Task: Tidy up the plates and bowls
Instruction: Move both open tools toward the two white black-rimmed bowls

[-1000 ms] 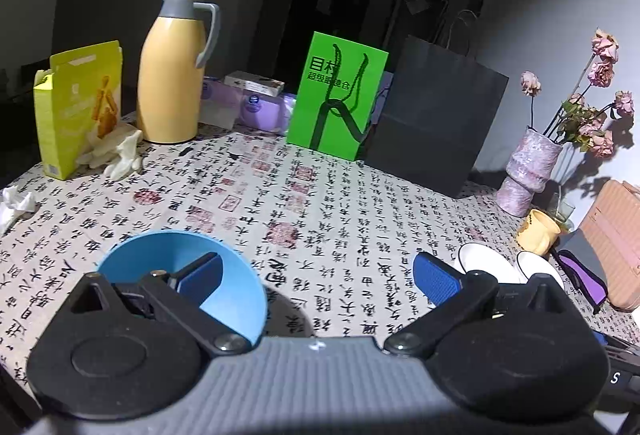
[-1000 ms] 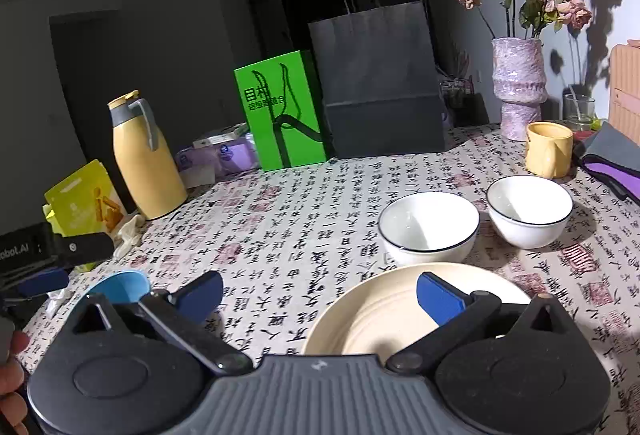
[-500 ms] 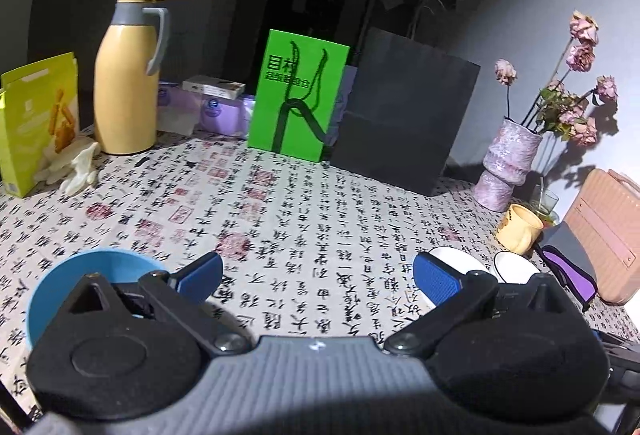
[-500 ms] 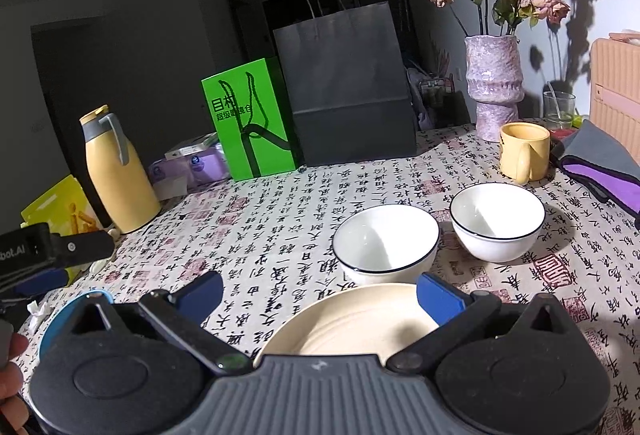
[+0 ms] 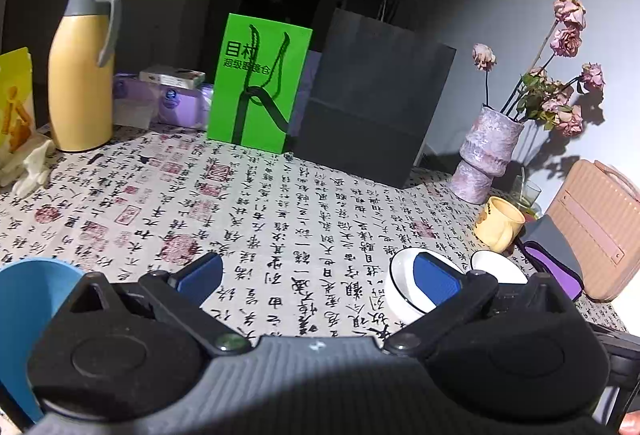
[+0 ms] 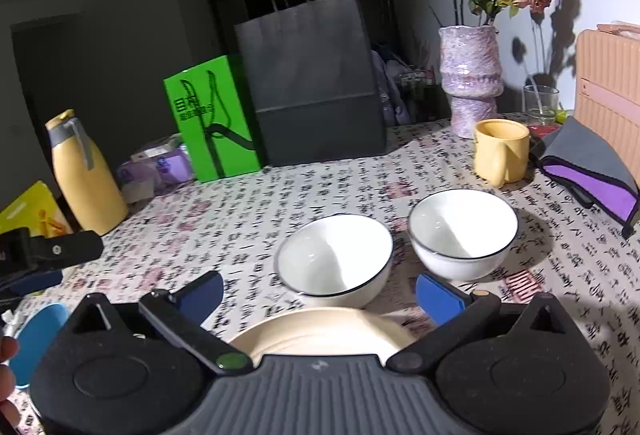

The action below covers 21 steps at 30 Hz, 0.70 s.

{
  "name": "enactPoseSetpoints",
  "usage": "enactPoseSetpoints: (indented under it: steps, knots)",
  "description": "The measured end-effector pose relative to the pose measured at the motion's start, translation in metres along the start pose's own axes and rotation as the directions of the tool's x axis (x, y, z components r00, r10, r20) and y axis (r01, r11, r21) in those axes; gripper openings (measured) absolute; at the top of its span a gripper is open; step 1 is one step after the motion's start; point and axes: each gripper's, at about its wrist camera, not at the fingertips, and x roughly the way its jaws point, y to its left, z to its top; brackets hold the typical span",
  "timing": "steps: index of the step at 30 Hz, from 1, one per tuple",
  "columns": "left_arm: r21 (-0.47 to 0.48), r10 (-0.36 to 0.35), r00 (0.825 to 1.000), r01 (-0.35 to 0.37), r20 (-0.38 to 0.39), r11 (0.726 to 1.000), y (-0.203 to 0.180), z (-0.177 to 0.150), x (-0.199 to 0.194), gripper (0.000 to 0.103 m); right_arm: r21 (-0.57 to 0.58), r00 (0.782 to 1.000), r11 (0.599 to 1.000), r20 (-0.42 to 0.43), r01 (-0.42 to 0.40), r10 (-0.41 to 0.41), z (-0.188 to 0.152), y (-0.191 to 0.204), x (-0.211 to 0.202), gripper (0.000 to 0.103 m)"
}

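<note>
Two white bowls with dark rims stand side by side on the patterned tablecloth: the nearer one [image 6: 335, 259] and the one to its right [image 6: 463, 235]. A cream plate [image 6: 320, 331] lies just under my right gripper [image 6: 318, 293], which is open and empty. In the left wrist view the blue bowl [image 5: 28, 311] sits at the far left edge, outside my left gripper [image 5: 318, 271], also open and empty. The nearer white bowl [image 5: 400, 287] shows behind the left gripper's right finger [image 5: 436, 277], with the other white bowl [image 5: 498, 269] beyond. The blue bowl [image 6: 34, 339] appears at the lower left of the right wrist view.
A yellow mug [image 6: 500, 151], a purple vase of dried flowers [image 6: 470, 83] and a grey-purple pouch [image 6: 588, 171] stand at the right. A black paper bag [image 6: 308, 83], green bag [image 6: 212, 119], yellow thermos [image 6: 86, 179] and yellow box [image 5: 14, 99] line the back and left.
My left gripper has swung right, so the blue bowl slid out from between its fingers to the left edge. My right gripper moved forward over the cream plate toward the white bowls.
</note>
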Motion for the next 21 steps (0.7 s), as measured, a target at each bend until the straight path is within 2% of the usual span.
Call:
enactPoseSetpoints:
  steps: [17,21]
  knots:
    - [-0.023,-0.023,0.999,0.023,-0.037,0.999,-0.021,0.007,0.048,0.103,0.017,0.999,1.000,-0.043,0.026,-0.025,0.017,-0.031,0.038,0.100]
    - [-0.011,0.017,0.999,-0.018,-0.048,1.000,-0.030,0.009,0.059,0.103,0.015,0.998,0.999,-0.052,0.028,-0.028,0.020,-0.034,0.045,0.099]
